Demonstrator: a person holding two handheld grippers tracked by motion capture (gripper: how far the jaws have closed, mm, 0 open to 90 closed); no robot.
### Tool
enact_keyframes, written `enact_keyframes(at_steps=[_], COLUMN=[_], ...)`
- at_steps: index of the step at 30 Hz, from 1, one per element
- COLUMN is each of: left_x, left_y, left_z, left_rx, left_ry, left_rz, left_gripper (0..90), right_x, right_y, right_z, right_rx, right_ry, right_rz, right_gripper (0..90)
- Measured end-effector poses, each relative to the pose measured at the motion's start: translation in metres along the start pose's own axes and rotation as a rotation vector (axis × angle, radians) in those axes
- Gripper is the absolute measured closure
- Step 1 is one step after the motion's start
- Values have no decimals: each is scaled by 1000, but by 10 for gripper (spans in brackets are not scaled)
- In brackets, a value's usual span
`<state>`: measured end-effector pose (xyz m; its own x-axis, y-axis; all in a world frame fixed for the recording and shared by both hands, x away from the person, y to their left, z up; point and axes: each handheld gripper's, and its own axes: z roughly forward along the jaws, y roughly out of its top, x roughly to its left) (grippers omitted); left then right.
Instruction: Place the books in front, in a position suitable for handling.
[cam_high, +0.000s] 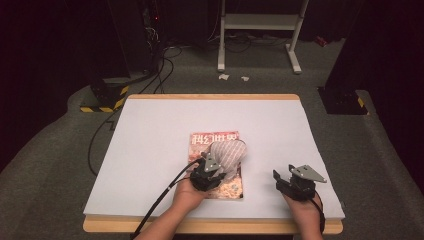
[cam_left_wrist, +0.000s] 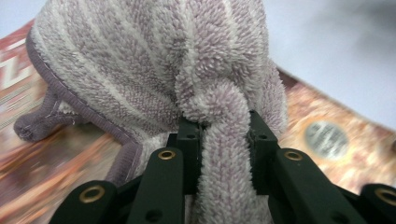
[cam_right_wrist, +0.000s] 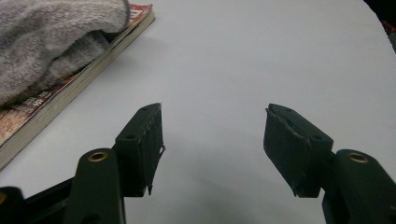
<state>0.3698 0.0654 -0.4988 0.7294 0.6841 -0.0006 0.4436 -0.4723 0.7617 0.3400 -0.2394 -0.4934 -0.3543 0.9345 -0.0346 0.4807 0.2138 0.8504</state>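
left gripper (cam_left_wrist: 223, 140) pinches a bunched fold of the striped towel (cam_left_wrist: 154, 70), which lies on the magazine (cam_high: 216, 165) near the middle of the white counter (cam_high: 150, 150). right gripper (cam_right_wrist: 212, 149) rests at the near right, jaws wide apart with nothing between them.

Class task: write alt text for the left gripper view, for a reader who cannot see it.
The left gripper pinches a bunched fold of a striped lilac towel between its black fingers. The towel lies on a magazine on a white table.
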Motion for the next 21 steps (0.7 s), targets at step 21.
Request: enact_keyframes(at_steps=[21], left_x=[18], left_y=[-10], left_z=[-9], left_rx=[-13], left_ry=[34], left_rz=[-21], left_gripper=[722], right_x=[1], right_y=[0], right_z=[-1], right_rx=[-2], right_ry=[3], right_rz=[-2], right_gripper=[376])
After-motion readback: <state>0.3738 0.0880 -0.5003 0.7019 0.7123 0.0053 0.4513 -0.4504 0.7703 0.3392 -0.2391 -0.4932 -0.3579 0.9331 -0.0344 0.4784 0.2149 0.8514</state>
